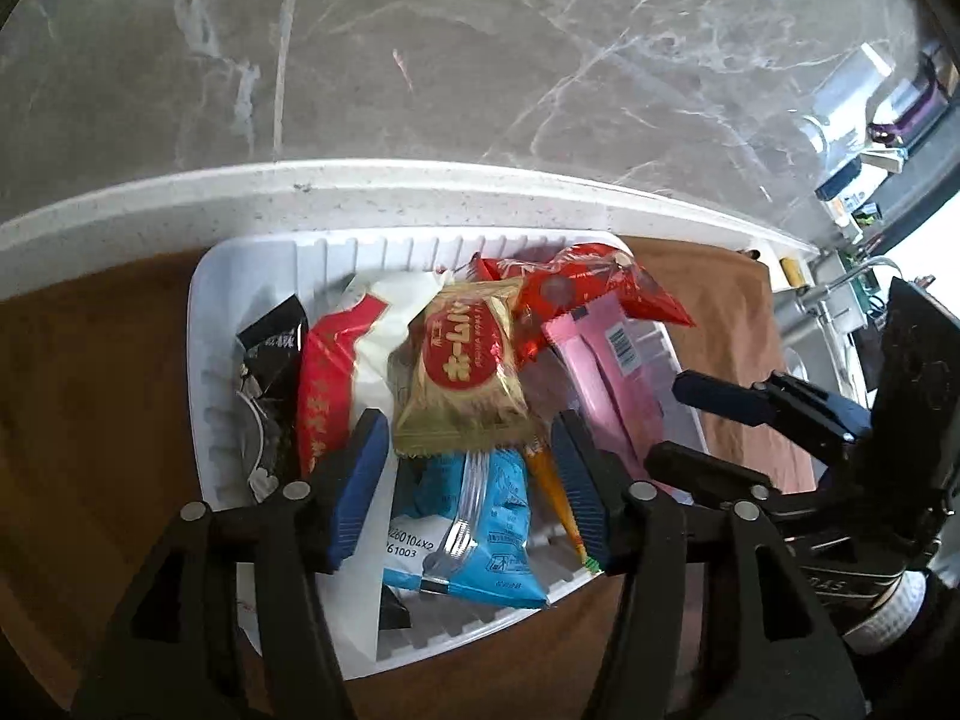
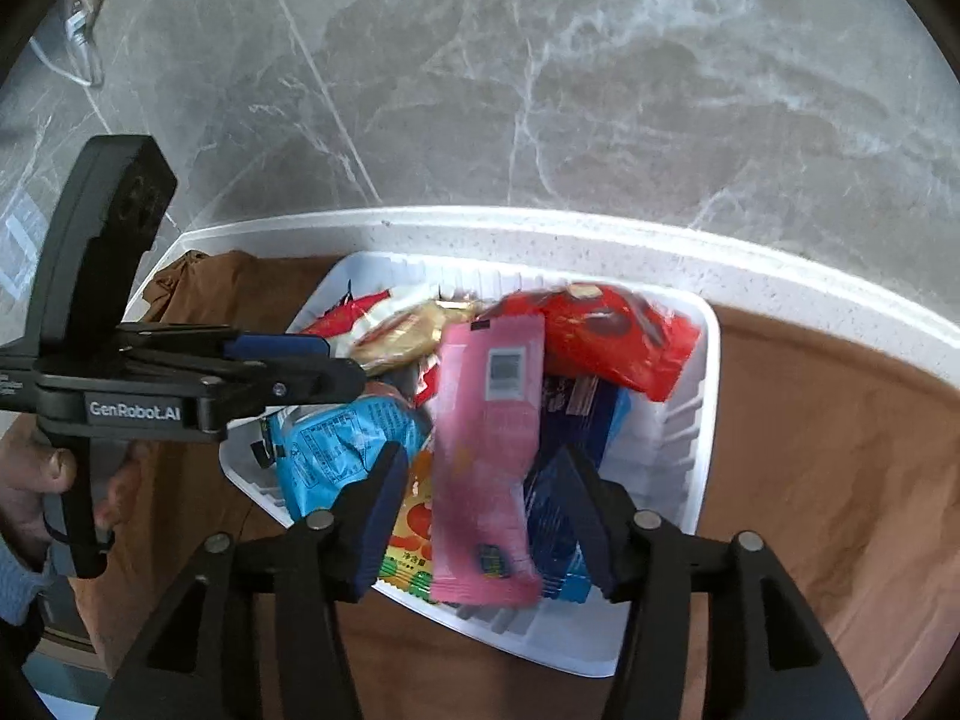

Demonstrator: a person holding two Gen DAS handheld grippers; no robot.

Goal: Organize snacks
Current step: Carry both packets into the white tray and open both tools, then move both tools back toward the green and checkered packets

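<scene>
The white basket (image 1: 210, 324) is the landmark: it sits on a brown cloth (image 1: 90, 360) over the tabletop, close against a pale speckled ledge (image 1: 180, 204), and holds every snack in view. Going left to right inside it: a black packet (image 1: 270, 348) at its left wall, a red-and-white packet (image 1: 330, 372), a gold biscuit packet (image 1: 462, 366) on top near the middle with a light blue packet (image 1: 480, 516) below it, then a pink packet (image 1: 600, 372) against the right wall and a red packet (image 1: 594, 288) at the far right corner.

The left tool (image 1: 468, 468) hangs over the basket's near edge, jaws roughly half apart and gripping nothing. The right tool (image 2: 486, 516) hovers likewise at the basket's right side, half parted; the pink packet (image 2: 486, 450) lies between its fingers, but the pads do not seem to press it.

The step looks like releasing snacks into the basket, nearly done. Next would be drawing both tools clear without dragging a wrapper out.

Beyond the ledge rises a grey marble wall (image 1: 480, 60).
</scene>
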